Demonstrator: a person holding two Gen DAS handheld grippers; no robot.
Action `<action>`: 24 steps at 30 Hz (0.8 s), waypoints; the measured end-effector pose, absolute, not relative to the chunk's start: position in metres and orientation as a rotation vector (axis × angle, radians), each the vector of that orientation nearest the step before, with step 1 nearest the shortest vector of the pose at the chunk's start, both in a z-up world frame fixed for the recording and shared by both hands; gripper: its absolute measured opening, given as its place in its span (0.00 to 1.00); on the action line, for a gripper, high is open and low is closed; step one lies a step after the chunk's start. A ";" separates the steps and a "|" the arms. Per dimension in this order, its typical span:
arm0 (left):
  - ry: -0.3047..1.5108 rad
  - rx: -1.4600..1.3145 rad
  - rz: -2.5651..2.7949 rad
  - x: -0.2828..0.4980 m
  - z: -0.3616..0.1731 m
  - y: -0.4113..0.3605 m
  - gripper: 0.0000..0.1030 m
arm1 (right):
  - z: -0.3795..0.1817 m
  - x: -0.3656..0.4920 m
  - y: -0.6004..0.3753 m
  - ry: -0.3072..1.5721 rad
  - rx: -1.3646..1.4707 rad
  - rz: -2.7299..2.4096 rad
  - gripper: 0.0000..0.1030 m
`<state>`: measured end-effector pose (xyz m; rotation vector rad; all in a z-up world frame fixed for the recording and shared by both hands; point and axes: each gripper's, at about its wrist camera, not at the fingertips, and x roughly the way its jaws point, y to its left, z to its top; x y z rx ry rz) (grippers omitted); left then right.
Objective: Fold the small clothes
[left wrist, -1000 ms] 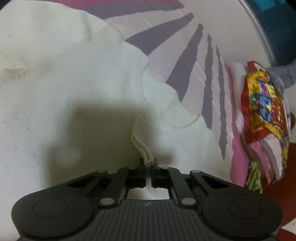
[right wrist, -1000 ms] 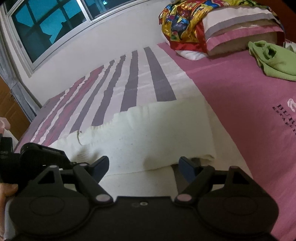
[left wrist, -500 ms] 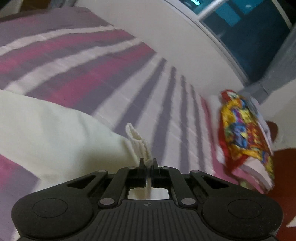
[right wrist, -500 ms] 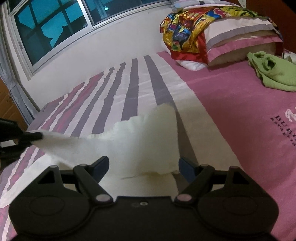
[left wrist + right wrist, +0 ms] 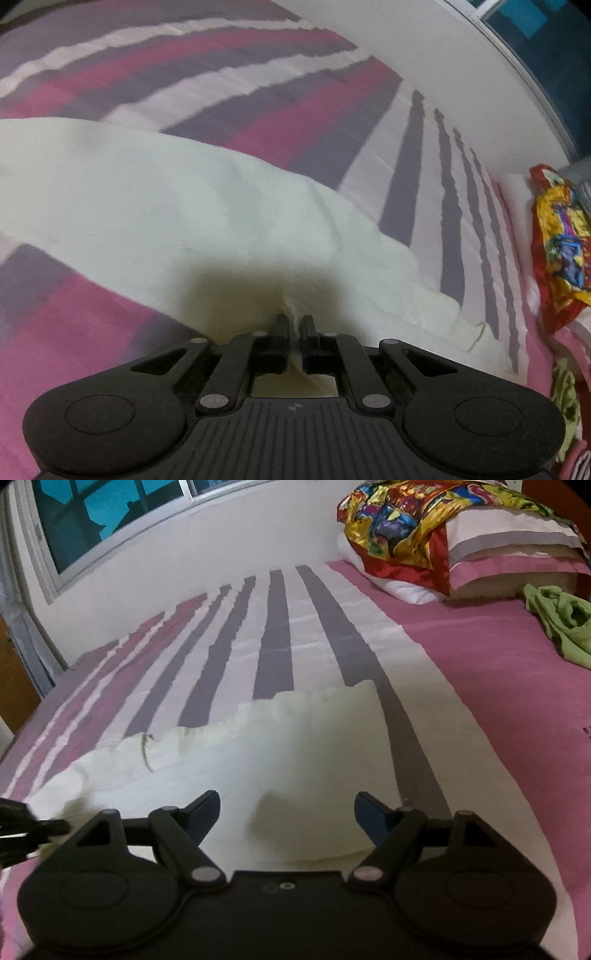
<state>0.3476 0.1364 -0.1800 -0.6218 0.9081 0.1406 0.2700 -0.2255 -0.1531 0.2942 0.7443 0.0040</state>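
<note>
While clamped on a pinch of the cream garment (image 5: 207,221) at its near edge, left gripper (image 5: 294,325) with jaws pressed together, cloth caught between them. Right gripper (image 5: 287,812) spread wide above the same garment, nothing between the fingers. Spread flat across the striped bedsheet (image 5: 277,627), cream fabric with a ragged far edge and a loose thread. Farther right, a green garment (image 5: 565,624) crumpled on the pink part. Beyond, a pillow (image 5: 517,554) under a bright patterned cloth (image 5: 399,524); a window (image 5: 110,513) above the wall.
</note>
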 end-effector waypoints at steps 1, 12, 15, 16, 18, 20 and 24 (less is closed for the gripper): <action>0.910 -0.610 0.152 0.342 -0.181 0.140 0.04 | -0.159 0.275 -0.222 0.771 0.270 -0.001 0.78; 0.970 -0.672 0.214 0.293 -0.176 0.195 0.04 | -0.154 0.257 -0.197 0.813 0.265 0.067 0.77; 0.958 -0.691 0.249 0.279 -0.176 0.214 0.05 | -0.148 0.251 -0.181 0.818 0.254 0.115 0.78; 0.946 -0.701 0.263 0.273 -0.176 0.221 0.05 | -0.146 0.248 -0.174 0.818 0.252 0.132 0.78; 0.909 -0.732 0.307 0.262 -0.176 0.240 0.51 | -0.143 0.243 -0.160 0.821 0.239 0.165 0.78; 0.862 -0.761 0.386 0.249 -0.175 0.256 0.97 | -0.140 0.240 -0.144 0.825 0.217 0.196 0.78; 0.774 -0.784 0.413 0.237 -0.178 0.288 1.00 | -0.137 0.234 -0.116 0.830 0.185 0.251 0.78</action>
